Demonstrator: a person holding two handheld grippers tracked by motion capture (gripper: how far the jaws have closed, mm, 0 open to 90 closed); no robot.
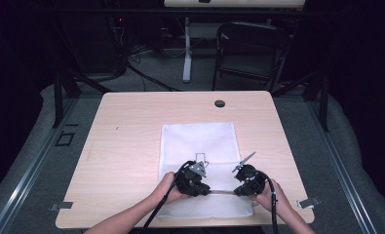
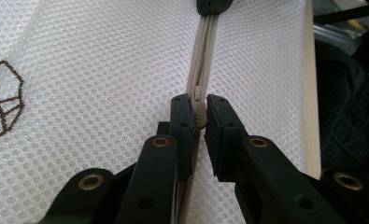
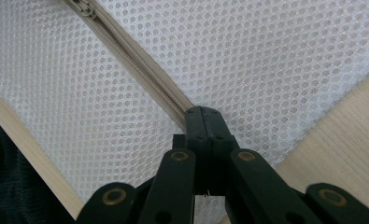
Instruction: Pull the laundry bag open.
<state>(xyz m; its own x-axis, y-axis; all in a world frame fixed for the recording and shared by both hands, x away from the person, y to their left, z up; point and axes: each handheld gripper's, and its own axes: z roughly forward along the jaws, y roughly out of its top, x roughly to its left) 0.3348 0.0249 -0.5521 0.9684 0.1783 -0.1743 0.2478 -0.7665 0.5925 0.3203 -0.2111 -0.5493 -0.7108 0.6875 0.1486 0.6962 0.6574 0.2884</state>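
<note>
Zipper crosswise between hand-held grippers

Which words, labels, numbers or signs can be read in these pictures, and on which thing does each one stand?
No words or numbers can be read.
White mesh bag: a brown outline drawing, no letters.
Same drawing in the high view: too small to read.

left tongs: black, grey three-cornered plate on top
right tongs: black, brass-ringed screws behind jaws
cables: black, trailing back from each
</note>
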